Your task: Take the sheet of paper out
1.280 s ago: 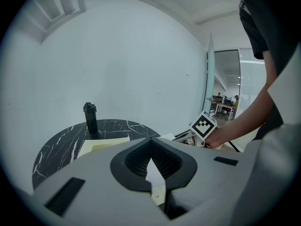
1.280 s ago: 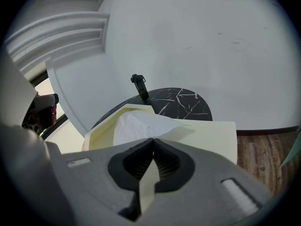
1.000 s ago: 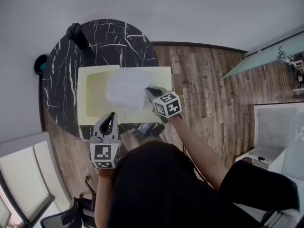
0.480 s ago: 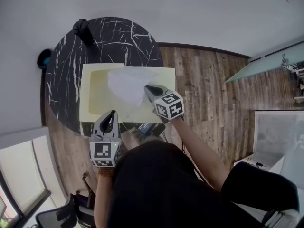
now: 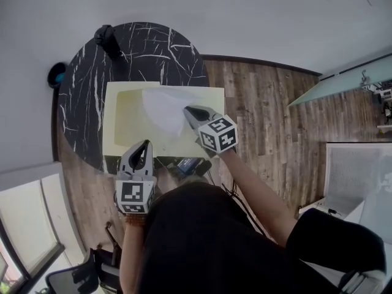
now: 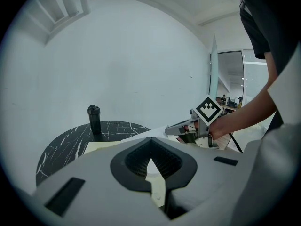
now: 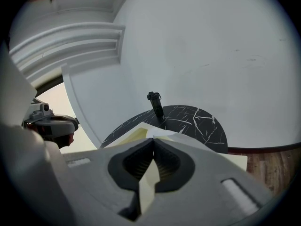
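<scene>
A pale yellow folder (image 5: 125,122) lies open on the round black marble table (image 5: 86,90). A white sheet of paper (image 5: 165,106) rises out of it in a loose fold, pinched at its right edge by my right gripper (image 5: 187,110), which is shut on it. In the right gripper view a bit of the white sheet (image 7: 164,134) shows just past the jaw tips, above the folder (image 7: 129,136). My left gripper (image 5: 144,146) is shut at the folder's near edge, and nothing shows between its jaws (image 6: 150,147).
A black bottle (image 5: 107,38) stands at the table's far edge, also visible as a bottle (image 6: 94,119) from the left gripper. Wooden floor lies to the right, a white wall behind. A dark device (image 5: 187,164) sits below the near table edge.
The right gripper has lifted the sheet higher and drawn it into a narrower fold over the folder. The left gripper has stayed where it was.
</scene>
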`<act>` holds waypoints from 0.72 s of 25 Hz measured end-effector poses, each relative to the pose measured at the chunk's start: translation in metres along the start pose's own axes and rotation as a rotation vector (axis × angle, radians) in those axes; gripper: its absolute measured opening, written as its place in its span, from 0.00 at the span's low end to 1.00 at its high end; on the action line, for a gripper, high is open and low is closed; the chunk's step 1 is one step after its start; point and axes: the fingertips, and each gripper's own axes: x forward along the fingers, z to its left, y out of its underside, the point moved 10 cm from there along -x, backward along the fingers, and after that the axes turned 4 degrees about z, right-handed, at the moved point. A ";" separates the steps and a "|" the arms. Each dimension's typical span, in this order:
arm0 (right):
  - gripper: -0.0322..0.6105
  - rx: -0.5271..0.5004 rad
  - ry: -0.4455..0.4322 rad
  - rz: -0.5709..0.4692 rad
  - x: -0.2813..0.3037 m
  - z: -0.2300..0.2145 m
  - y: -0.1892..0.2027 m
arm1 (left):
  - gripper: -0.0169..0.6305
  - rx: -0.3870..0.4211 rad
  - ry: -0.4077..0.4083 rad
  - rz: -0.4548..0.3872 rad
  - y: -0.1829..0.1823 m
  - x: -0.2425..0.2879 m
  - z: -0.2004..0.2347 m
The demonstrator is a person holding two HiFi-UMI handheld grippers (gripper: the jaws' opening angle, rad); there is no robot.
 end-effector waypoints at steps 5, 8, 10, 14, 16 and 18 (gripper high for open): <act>0.05 0.002 0.024 -0.032 -0.008 0.008 -0.008 | 0.02 0.025 0.020 -0.011 -0.004 -0.007 0.005; 0.05 0.010 0.040 -0.043 -0.012 0.019 -0.011 | 0.02 0.023 0.023 -0.037 -0.005 -0.015 0.014; 0.05 0.000 0.038 -0.042 -0.015 0.030 -0.012 | 0.02 0.009 0.022 -0.066 -0.006 -0.023 0.018; 0.05 -0.084 0.067 -0.028 -0.034 0.050 -0.021 | 0.02 -0.013 0.043 -0.133 -0.013 -0.037 0.015; 0.05 -0.095 0.083 -0.039 -0.042 0.061 -0.025 | 0.02 -0.019 0.046 -0.160 -0.013 -0.048 0.013; 0.05 -0.102 0.101 -0.051 -0.047 0.072 -0.028 | 0.02 -0.018 0.036 -0.196 -0.009 -0.060 0.012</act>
